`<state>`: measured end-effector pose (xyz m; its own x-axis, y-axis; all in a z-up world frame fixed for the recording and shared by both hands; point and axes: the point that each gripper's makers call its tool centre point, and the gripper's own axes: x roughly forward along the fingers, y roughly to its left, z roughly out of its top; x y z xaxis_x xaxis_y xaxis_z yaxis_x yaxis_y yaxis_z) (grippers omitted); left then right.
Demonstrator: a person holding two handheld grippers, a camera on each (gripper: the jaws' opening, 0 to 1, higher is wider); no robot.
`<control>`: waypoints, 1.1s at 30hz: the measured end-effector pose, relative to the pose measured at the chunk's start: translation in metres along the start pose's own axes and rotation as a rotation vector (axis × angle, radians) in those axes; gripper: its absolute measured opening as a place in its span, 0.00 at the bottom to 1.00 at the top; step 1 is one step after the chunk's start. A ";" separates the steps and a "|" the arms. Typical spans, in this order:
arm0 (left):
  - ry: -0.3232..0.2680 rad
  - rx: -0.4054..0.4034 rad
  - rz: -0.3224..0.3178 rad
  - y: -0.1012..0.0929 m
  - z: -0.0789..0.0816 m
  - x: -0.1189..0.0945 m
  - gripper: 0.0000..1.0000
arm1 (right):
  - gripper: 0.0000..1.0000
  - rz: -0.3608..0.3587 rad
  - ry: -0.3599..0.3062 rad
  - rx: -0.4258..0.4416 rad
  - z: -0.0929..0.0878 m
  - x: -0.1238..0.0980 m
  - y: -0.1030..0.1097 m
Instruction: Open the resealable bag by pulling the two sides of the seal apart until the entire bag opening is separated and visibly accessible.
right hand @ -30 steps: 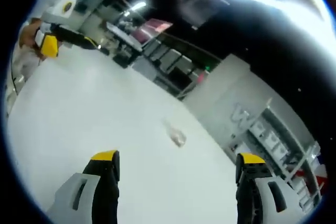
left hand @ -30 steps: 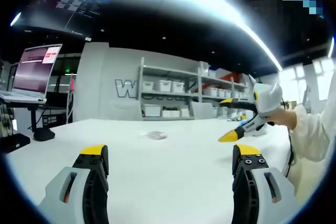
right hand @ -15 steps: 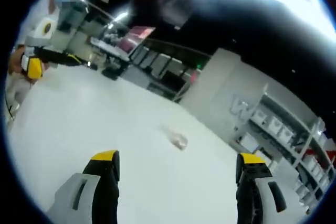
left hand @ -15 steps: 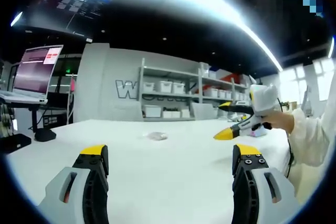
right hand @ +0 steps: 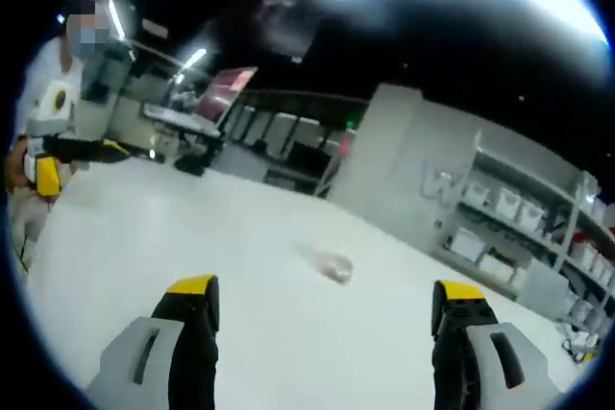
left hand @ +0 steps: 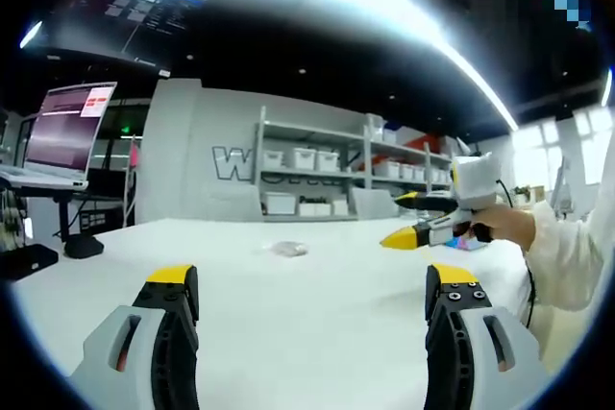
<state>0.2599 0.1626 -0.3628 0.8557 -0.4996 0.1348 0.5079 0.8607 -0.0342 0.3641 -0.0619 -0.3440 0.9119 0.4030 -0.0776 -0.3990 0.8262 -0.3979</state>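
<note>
Small clear crumpled resealable plastic bag [left hand: 287, 249] [right hand: 333, 264] lies flat mid-frame on white table [left hand: 317, 314], well apart from both tools. Left gripper [left hand: 312, 280] at frame bottom: yellow-tipped jaws wide, empty. Right gripper [right hand: 322, 290] likewise spread, holding nothing; seen also at right [left hand: 408, 220], above table.

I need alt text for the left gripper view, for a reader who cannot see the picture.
A small clear resealable bag lies alone on a white table, far beyond the left gripper, whose yellow-tipped jaws stand wide apart. The right gripper, held in a white-sleeved hand, enters from the right, above the table.
</note>
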 end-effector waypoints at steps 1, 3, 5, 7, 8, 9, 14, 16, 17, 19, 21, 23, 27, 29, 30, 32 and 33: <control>0.000 0.001 -0.001 0.000 0.000 0.000 0.97 | 0.91 0.001 -0.003 0.003 0.000 0.000 0.000; 0.000 -0.001 -0.003 -0.001 -0.001 0.000 0.97 | 0.91 0.004 -0.004 0.020 0.000 0.001 0.000; 0.000 -0.002 -0.004 -0.001 -0.001 0.000 0.97 | 0.92 0.006 0.000 0.042 -0.002 0.003 0.000; 0.000 -0.001 -0.003 -0.001 -0.001 0.000 0.97 | 0.92 0.006 0.000 0.050 -0.003 0.003 0.000; -0.001 -0.001 -0.003 -0.001 0.000 0.000 0.97 | 0.92 0.005 0.003 0.053 -0.003 0.004 0.000; -0.001 -0.001 -0.002 -0.001 0.000 0.000 0.97 | 0.92 0.003 0.006 0.055 -0.004 0.004 -0.001; -0.001 0.000 0.002 0.000 0.000 0.000 0.97 | 0.93 0.016 0.019 0.041 -0.004 0.009 0.000; 0.000 -0.001 0.002 0.000 0.000 0.000 0.97 | 0.93 0.020 0.022 0.015 0.001 0.011 0.001; 0.001 0.000 0.002 0.000 0.000 0.000 0.97 | 0.93 0.022 0.018 0.005 0.004 0.012 0.000; 0.002 0.000 0.001 -0.001 -0.001 -0.001 0.97 | 0.93 0.022 0.010 -0.015 0.010 0.013 0.001; 0.005 -0.002 0.001 -0.001 -0.001 -0.001 0.97 | 0.93 0.020 0.003 -0.035 0.015 0.015 0.001; 0.005 -0.001 0.001 -0.002 -0.001 -0.001 0.97 | 0.93 0.020 0.003 -0.055 0.016 0.016 0.001; 0.005 -0.003 0.005 0.000 -0.002 -0.002 0.97 | 0.93 0.028 0.014 -0.084 0.015 0.018 0.004; 0.006 -0.004 0.006 0.000 -0.002 -0.003 0.97 | 0.93 0.033 0.025 -0.113 0.015 0.018 0.006; 0.006 -0.004 0.006 0.000 -0.002 -0.003 0.97 | 0.93 0.032 0.028 -0.126 0.014 0.018 0.006; 0.004 -0.002 0.005 0.000 -0.001 -0.003 0.97 | 0.93 0.027 0.036 -0.164 0.014 0.019 0.004; 0.004 -0.001 0.005 0.000 -0.001 -0.004 0.97 | 0.93 0.028 0.039 -0.174 0.014 0.019 0.004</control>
<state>0.2565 0.1642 -0.3642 0.8588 -0.4953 0.1310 0.5035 0.8633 -0.0363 0.3790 -0.0454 -0.3339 0.9052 0.4061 -0.1250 -0.4044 0.7330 -0.5469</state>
